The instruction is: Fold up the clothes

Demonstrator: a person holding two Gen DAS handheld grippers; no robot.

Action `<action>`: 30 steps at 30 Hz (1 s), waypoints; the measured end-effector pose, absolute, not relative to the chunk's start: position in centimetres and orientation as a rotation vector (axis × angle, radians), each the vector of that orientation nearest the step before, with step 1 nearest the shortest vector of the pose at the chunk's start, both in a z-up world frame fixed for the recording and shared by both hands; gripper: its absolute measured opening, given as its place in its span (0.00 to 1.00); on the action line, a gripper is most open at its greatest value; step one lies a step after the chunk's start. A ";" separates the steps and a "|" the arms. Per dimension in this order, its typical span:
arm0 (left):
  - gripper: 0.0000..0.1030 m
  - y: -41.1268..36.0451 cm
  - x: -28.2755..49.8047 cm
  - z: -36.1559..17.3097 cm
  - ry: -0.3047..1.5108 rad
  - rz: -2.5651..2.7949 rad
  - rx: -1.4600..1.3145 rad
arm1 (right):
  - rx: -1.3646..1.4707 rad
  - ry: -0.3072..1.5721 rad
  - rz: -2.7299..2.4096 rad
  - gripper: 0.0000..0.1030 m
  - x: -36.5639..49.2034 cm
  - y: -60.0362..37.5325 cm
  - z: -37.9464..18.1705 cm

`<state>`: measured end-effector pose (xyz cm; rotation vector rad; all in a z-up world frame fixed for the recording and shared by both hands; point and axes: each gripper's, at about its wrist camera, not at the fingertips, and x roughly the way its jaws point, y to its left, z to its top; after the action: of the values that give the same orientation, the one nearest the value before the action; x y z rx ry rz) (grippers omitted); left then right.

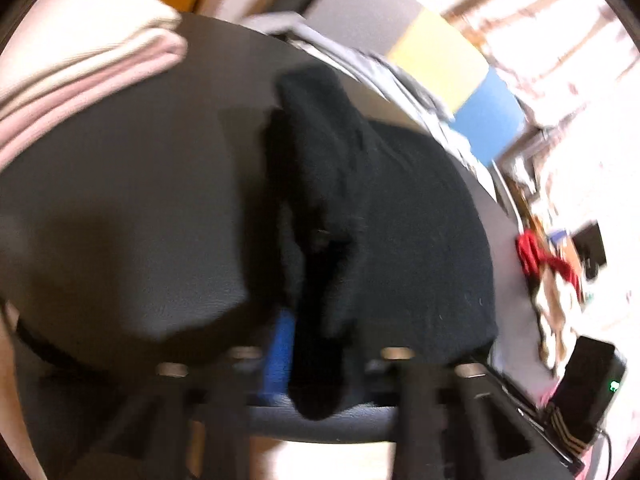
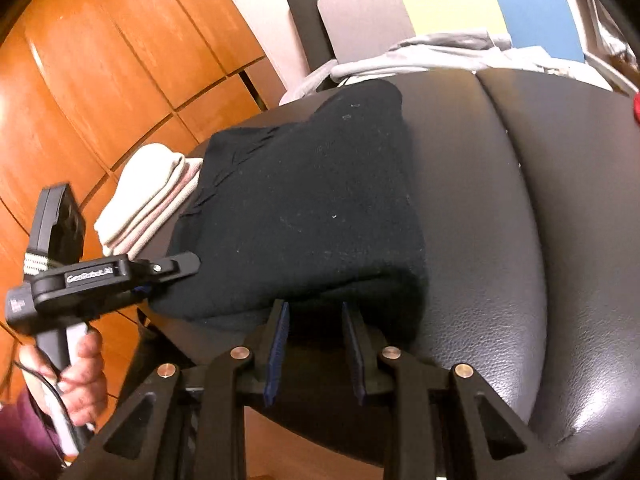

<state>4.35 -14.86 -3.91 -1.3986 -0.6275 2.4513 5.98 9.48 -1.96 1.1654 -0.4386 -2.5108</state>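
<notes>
While black garment point(image 2: 304, 208) lies lengthwise | left gripper point(image 1: 316, 360) pinches it; right gripper point(image 2: 316, 320) open

1. The black sweater point(image 2: 312, 208) lies folded into a rough rectangle on the black leather seat point(image 2: 500, 220). Its near edge hangs over the seat's front rim, just ahead of my right jaws.
2. A bunched fold of the same knit point(image 1: 316, 216) rises between my left jaws.
3. The stack of folded cream and pink clothes point(image 2: 148, 196) sits at the sweater's far left side, touching it.
</notes>
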 end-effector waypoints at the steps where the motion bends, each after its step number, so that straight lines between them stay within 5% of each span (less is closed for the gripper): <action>1: 0.14 -14.3 4.2 -3.8 -0.589 2.437 -1.409 | 1.166 -0.417 -2.522 0.24 5.8 9.3 -2.0; 6: 0.14 -15.4 3.3 -3.9 -0.705 2.325 -1.455 | 1.161 -0.411 -2.516 0.25 5.6 9.1 -2.0; 10: 0.53 -17.0 3.6 -4.7 -0.789 2.306 -1.476 | 1.167 -0.454 -2.504 0.26 5.9 9.3 -2.3; 15: 0.68 -15.7 4.1 -4.1 -0.687 2.313 -1.519 | 1.164 -0.434 -2.509 0.26 5.9 9.2 -2.3; 17: 0.65 -13.6 4.5 -3.8 -0.490 2.361 -1.554 | 1.157 -0.440 -2.510 0.26 6.0 9.3 -2.3; 19: 0.17 -11.8 4.8 -3.6 -0.349 2.384 -1.564 | 1.149 -0.449 -2.509 0.26 6.1 9.6 -2.4; 24: 0.12 -10.9 4.4 -1.7 -0.347 2.367 -1.573 | 1.125 -0.419 -2.531 0.24 6.3 9.8 -2.6; 30: 0.11 -13.3 3.2 1.6 -0.679 2.247 -1.486 | 1.100 -0.416 -2.546 0.21 6.7 9.6 -2.3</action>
<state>3.25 -13.28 1.58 -1.4860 -0.6786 2.2468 6.74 9.60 -2.28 1.1001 -0.4158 -2.5464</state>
